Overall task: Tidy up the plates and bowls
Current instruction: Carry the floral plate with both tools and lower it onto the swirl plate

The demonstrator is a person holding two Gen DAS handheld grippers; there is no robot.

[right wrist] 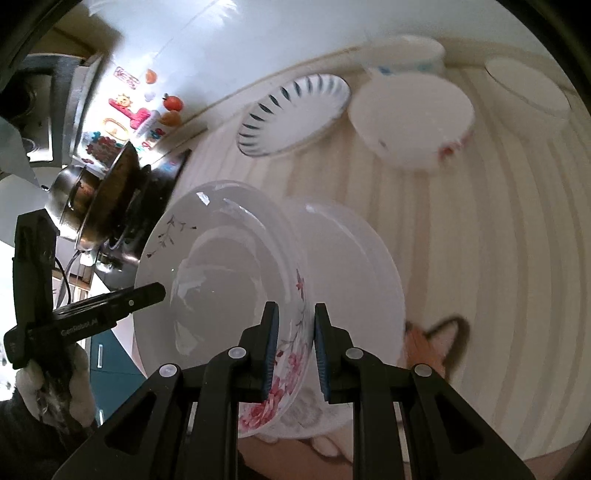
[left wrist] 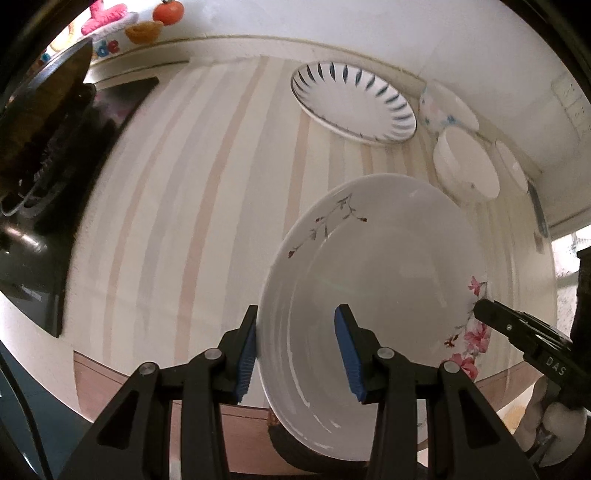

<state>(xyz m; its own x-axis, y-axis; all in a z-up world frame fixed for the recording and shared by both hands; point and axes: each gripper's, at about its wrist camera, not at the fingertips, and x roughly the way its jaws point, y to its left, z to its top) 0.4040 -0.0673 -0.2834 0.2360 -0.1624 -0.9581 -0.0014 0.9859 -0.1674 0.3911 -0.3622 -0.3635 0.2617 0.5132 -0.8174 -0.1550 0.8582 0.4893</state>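
Floral plate (right wrist: 221, 266) — underside hidden, blurred

My bench (left wrist: 192, 206), spread with a cloth striped in cream, beige and pale grey, runs up to a white wall (left wrist: 369, 22). At ten o'clock a black stove (left wrist: 44, 236) carries a dark pan (right wrist: 107, 188). Bright magnets (right wrist: 129, 110) dot a white surface at eleven o'clock. At eight o'clock in my right view stand teal cabinet doors (right wrist: 110, 354).
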